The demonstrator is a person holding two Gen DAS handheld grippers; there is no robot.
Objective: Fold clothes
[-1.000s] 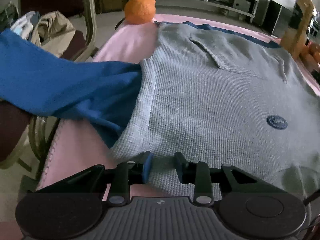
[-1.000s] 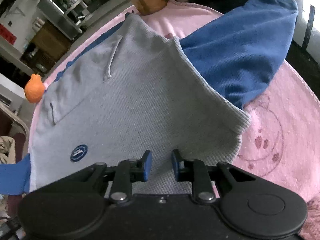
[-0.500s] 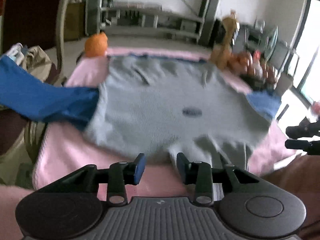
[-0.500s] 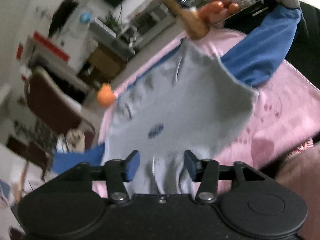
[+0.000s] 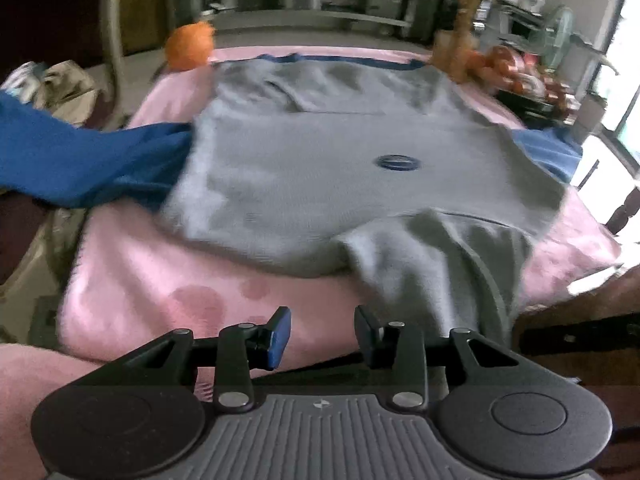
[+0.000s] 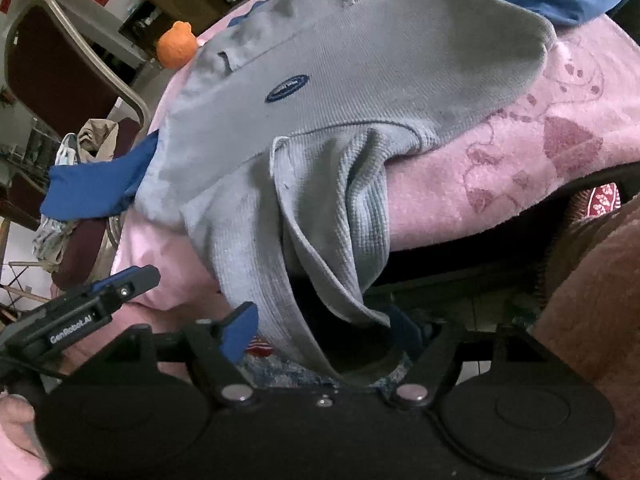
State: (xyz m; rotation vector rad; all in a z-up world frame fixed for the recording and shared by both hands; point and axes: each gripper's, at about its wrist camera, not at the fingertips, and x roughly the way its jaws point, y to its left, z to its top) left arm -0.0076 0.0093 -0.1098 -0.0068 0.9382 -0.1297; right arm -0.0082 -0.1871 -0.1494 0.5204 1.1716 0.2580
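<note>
left gripper point(image 5: 322, 332): opened, released, backed off | right gripper point(image 6: 320, 330): opened | hoodie point(image 5: 360, 168) hood point(image 6: 320, 216) overhanging

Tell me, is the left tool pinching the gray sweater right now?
No, the left tool is open with nothing between its fingers, and the gray sweater lies beyond it on the pink blanket.

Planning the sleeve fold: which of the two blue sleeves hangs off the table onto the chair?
The blue sleeve on the orange toy side; it trails over the chair. The other sleeve lies near the fruit.
</note>
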